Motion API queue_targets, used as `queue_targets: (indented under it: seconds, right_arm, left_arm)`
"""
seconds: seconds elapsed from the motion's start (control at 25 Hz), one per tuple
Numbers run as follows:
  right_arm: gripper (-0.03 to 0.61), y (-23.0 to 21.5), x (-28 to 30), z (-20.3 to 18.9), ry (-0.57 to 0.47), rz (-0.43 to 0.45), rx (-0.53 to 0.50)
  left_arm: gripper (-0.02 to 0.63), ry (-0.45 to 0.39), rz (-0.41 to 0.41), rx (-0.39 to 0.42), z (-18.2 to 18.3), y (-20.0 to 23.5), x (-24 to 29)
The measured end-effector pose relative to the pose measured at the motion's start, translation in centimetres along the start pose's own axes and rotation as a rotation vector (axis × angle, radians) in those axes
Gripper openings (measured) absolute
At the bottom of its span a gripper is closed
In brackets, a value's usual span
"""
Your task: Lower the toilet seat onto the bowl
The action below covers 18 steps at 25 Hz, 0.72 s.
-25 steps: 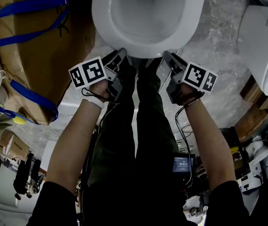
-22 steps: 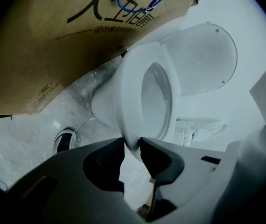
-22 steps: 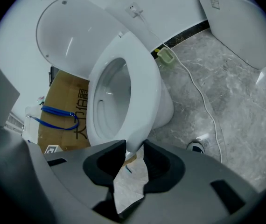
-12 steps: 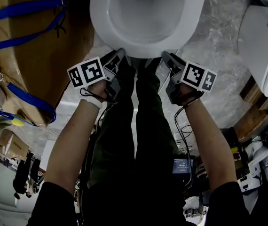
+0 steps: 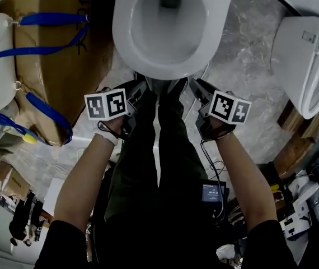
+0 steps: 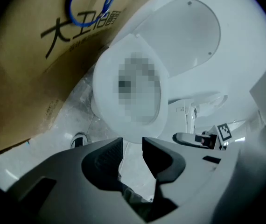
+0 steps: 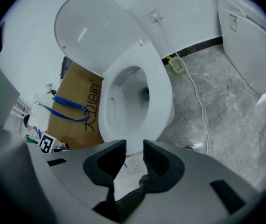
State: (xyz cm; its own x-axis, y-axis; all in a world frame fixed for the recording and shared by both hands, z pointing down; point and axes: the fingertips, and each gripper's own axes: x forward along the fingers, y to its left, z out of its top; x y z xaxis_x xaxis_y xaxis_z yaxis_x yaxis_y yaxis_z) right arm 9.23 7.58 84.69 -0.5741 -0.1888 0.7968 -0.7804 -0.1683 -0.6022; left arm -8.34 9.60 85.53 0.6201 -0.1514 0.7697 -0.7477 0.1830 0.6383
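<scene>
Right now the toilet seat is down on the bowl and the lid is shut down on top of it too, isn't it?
Not quite. The toilet seat is down on the bowl, but the lid is not shut on top of it. It stands up behind the seat, wide open. The right gripper view shows this best.

We read black print on the cardboard box (image 6: 53,55): characters starting 大工, the rest unclear. Green label (image 7: 232,22) on the neighbouring toilet (image 7: 254,55): too small to read.

Cardboard box (image 5: 64,72) with blue straps (image 5: 53,19); second toilet (image 5: 305,60).
</scene>
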Motion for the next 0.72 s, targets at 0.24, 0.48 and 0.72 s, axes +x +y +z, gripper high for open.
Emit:
queue_targets:
  seconds: [0.24,0.48,0.72]
  right_arm:
    - [0.116,4.9,-8.4,4.3,-0.149,0.004,-0.064]
    - [0.095,15.5,-20.2,10.7,-0.355,0.045,-0.327]
    - [0.092,24.8,-32.8,12.7,-0.541,0.081,-0.486]
  left_arm:
    - [0.136,-0.194,0.094,0.265,2.9,-7.6,-8.4]
    - [0.109,-0.347,0.006,0.521,6.0,-20.7,-19.0]
    - [0.095,-0.485,-0.06,0.66,6.1,-31.8,-29.6]
